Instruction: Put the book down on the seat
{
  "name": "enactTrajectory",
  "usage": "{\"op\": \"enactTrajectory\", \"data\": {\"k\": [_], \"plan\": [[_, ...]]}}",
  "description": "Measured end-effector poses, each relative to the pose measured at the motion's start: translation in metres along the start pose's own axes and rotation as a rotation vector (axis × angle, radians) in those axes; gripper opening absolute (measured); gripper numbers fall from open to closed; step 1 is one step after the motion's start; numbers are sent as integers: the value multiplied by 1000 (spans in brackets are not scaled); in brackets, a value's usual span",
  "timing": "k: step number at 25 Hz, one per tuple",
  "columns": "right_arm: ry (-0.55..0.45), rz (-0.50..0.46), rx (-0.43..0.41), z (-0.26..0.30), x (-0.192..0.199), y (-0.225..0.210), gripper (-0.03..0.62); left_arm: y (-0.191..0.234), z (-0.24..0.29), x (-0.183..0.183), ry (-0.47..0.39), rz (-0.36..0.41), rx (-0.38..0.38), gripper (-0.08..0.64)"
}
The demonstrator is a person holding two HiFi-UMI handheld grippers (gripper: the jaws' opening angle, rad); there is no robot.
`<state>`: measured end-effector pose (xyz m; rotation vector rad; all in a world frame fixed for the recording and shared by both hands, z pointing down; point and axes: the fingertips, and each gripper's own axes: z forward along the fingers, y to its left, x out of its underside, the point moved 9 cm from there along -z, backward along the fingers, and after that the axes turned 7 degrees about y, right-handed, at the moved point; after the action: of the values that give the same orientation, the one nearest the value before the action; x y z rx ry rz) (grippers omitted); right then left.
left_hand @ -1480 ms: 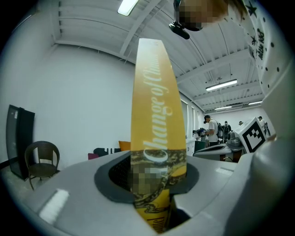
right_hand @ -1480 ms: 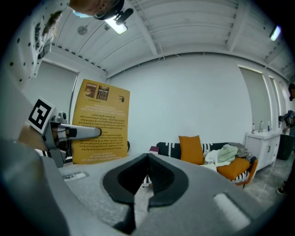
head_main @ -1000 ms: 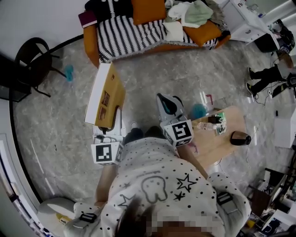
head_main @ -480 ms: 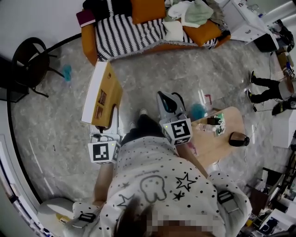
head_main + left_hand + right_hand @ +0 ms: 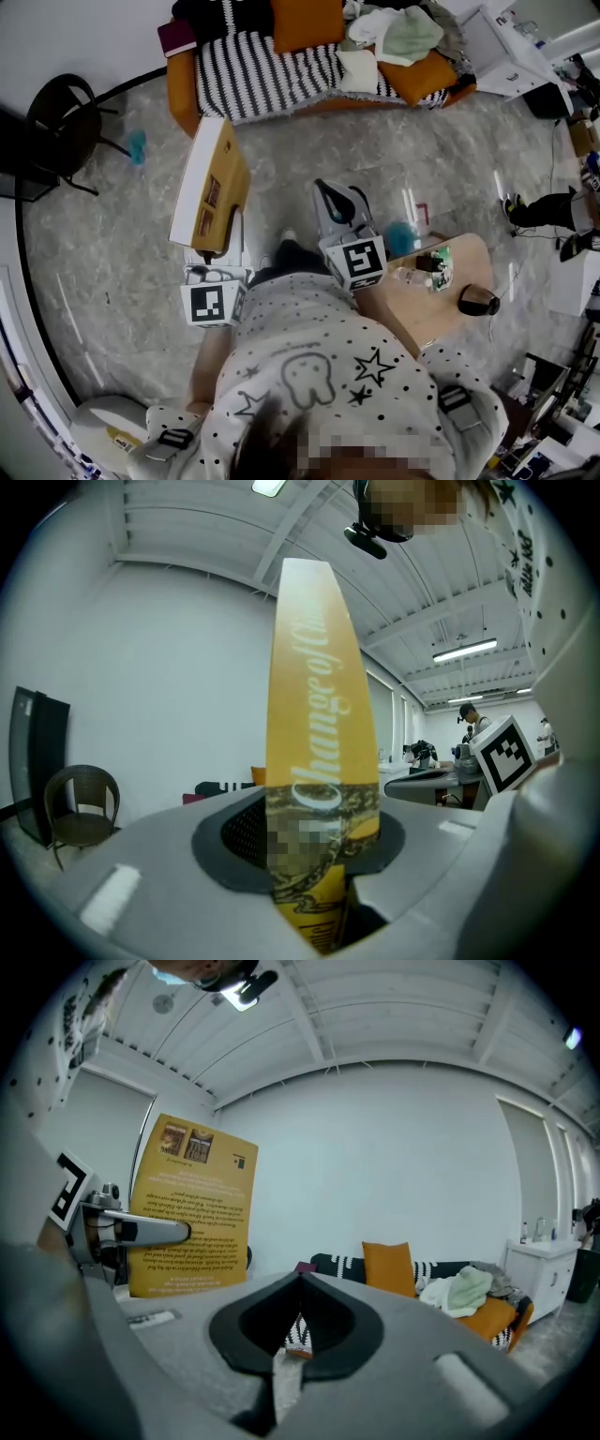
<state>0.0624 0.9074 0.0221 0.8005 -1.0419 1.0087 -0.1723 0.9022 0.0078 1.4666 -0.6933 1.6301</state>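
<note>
A yellow book (image 5: pixel 211 192) stands upright in my left gripper (image 5: pixel 217 246), spine toward me, above the grey floor. In the left gripper view the book's spine (image 5: pixel 319 714) fills the middle and the jaws of the left gripper (image 5: pixel 319 855) are closed on its lower end. My right gripper (image 5: pixel 333 202) hangs beside it to the right, shut and empty; its jaws (image 5: pixel 298 1321) meet with nothing between them. The right gripper view shows the book's back cover (image 5: pixel 192 1208) at left. The sofa's striped seat (image 5: pixel 272 66) lies ahead at the far side of the floor.
Orange cushions (image 5: pixel 305 21) and a heap of clothes (image 5: pixel 394 28) lie on the sofa. A black chair (image 5: pixel 61 122) stands at left. A small wooden table (image 5: pixel 441 291) with a black mug (image 5: pixel 478 300) sits at right. A bystander's legs (image 5: pixel 539 211) are at far right.
The book stays gripped and upright, drifting slightly along with both grippers. The bystander at the right edge has walked toward the near side.
</note>
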Motion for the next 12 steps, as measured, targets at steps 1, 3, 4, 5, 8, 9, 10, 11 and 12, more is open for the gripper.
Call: {"op": "enactTrajectory", "data": {"k": [1, 3, 4, 5, 8, 9, 10, 11, 12], "plan": [[-1, 4, 1, 2, -1, -4, 0, -1, 5, -4, -2, -1, -2, 144], [-1, 13, 1, 6, -1, -13, 0, -2, 15, -11, -5, 1, -5, 144], [0, 17, 3, 8, -1, -17, 0, -3, 19, -13, -6, 2, -6, 144], [1, 20, 5, 10, 0, -21, 0, -3, 24, -13, -6, 1, -5, 144], [3, 29, 15, 14, 3, -39, 0, -8, 43, -10, 0, 0, -1, 144], [6, 33, 16, 16, 6, -48, 0, -12, 51, -9, 6, -1, 0, 144], [9, 35, 16, 17, 8, -57, 0, -16, 59, -9, 12, -2, -1, 144], [12, 36, 18, 18, 11, -65, 0, -20, 67, -7, 16, -5, -2, 144], [13, 37, 20, 20, 13, -73, 0, -23, 72, -5, 17, -8, -3, 144]]}}
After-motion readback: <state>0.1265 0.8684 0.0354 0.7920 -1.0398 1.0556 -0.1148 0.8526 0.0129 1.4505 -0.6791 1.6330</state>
